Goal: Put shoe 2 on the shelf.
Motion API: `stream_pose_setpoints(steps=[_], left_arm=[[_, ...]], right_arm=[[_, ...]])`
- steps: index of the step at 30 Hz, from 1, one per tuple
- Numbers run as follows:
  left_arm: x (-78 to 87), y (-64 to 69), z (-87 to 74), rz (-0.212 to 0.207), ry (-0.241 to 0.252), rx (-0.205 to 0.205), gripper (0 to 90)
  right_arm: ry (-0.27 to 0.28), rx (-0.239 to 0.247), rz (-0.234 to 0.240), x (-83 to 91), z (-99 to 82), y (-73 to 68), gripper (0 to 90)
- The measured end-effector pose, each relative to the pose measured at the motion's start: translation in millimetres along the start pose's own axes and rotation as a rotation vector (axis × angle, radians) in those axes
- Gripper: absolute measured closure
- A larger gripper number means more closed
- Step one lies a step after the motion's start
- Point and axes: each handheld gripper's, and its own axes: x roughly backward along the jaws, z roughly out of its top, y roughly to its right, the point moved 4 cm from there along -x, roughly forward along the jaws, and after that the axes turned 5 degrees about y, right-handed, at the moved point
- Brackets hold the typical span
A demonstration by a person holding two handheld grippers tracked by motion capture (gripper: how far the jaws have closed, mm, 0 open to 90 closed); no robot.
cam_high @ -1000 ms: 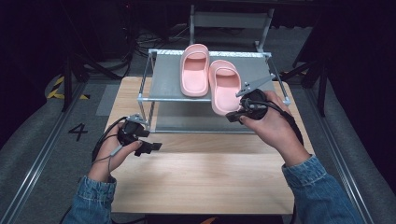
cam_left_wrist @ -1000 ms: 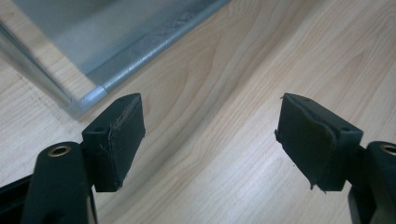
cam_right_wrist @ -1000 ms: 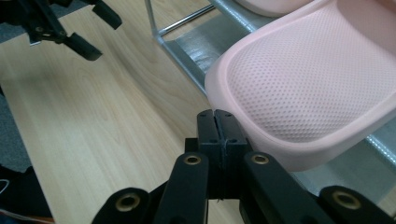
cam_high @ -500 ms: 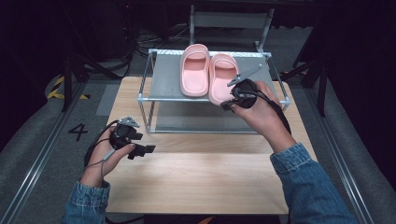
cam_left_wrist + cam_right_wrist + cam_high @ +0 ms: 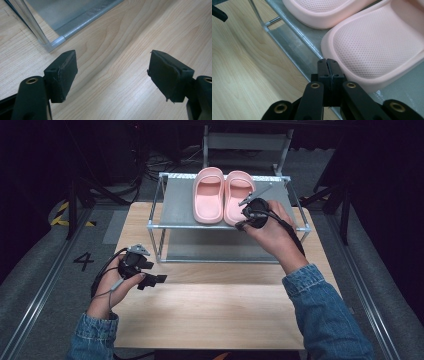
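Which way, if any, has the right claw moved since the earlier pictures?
Yes: the right claw moved left and farther up the high view, along the rack, toward the right slipper's heel.

Two pink slippers (image 5: 223,195) sit side by side on the rack (image 5: 177,215) — the right gripper (image 5: 241,223) is at the heel of the right-hand one. The left gripper (image 5: 159,280) hovers over the table (image 5: 210,315), well apart.

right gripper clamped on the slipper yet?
No: in the right gripper view the right gripper has its jaws shut flat against each other with nothing between, just beside the heel of the near pink slipper.
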Motion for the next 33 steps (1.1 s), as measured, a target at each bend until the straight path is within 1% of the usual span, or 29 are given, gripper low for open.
stream_pose_setpoints(steps=[1, 2, 5, 6, 9, 11, 13, 18, 21, 22, 23, 24, 26, 28, 29, 30, 32, 33], left_arm=[[-0.6, -0.4, 0.8, -0.001, -0.001, -0.007, 24.0], [-1.5, 0.2, 1.4, -0.003, 0.003, -0.001, 24.0], [-3.1, 0.6, 4.1, -0.006, 0.001, -0.007, 24.0], [-3.0, 0.6, 4.8, -0.009, -0.002, -0.010, 24.0], [-4.8, 1.3, 8.0, -0.017, 0.011, -0.010, 24.0], [-6.7, 1.5, 9.8, -0.020, 0.006, -0.012, 24.0], [-7.6, 1.9, 11.4, -0.022, 0.003, -0.017, 24.0], [-10.1, 3.4, 13.7, -0.029, 0.006, -0.023, 24.0], [-9.9, 3.1, 13.7, -0.028, 0.004, -0.021, 24.0], [-9.4, 2.9, 13.6, -0.026, 0.004, -0.020, 24.0], [-9.2, 3.0, 13.5, -0.027, 0.008, -0.018, 24.0], [-8.0, 2.2, 12.5, -0.022, 0.009, -0.020, 24.0], [-6.8, 1.7, 10.7, -0.019, 0.009, -0.013, 24.0], [-5.0, 0.2, 8.5, -0.009, 0.011, -0.013, 24.0], [-5.0, 0.2, 8.5, -0.009, 0.011, -0.013, 24.0], [-4.0, 0.5, 6.7, -0.010, 0.011, -0.001, 24.0], [-1.3, -0.6, 3.9, -0.003, 0.003, -0.002, 24.0], [-0.4, -0.9, 2.7, 0.001, 0.010, 0.004, 24.0]], right_arm=[[-0.002, -0.003, 0.000, -2.0, 0.7, 0.7, 90.0], [-0.002, -0.003, 0.000, -2.0, 0.7, 0.7, 90.0], [-0.008, -0.001, -0.010, -5.5, 1.1, 1.7, 90.0], [-0.006, -0.003, -0.007, -5.7, 1.3, 1.3, 90.0], [0.005, 0.005, -0.025, -3.1, 0.0, 0.4, 88.9], [0.026, 0.001, -0.021, 1.8, -1.5, -0.8, 87.1], [0.060, -0.006, -0.010, 10.0, -3.3, -2.5, 84.6], [0.094, -0.026, 0.000, 31.7, -12.8, -4.5, 78.2], [0.102, -0.032, 0.013, 41.6, -19.9, -4.4, 73.1], [0.102, -0.032, 0.013, 41.6, -19.9, -4.4, 73.1], [0.103, -0.036, 0.015, 44.9, -22.5, -4.3, 71.0], [0.116, -0.041, 0.015, 51.2, -27.8, -3.4, 68.3], [0.124, -0.055, 0.017, 57.2, -33.6, -1.8, 66.7], [0.128, -0.074, 0.019, 62.7, -39.9, 0.4, 64.9], [0.132, -0.074, 0.021, 64.4, -42.2, 1.6, 64.0], [0.132, -0.074, 0.021, 64.4, -42.2, 1.6, 64.0], [0.129, -0.085, 0.016, 68.6, -50.4, 4.4, 62.1], [0.124, -0.088, 0.012, 70.1, -55.4, 6.0, 61.3]])
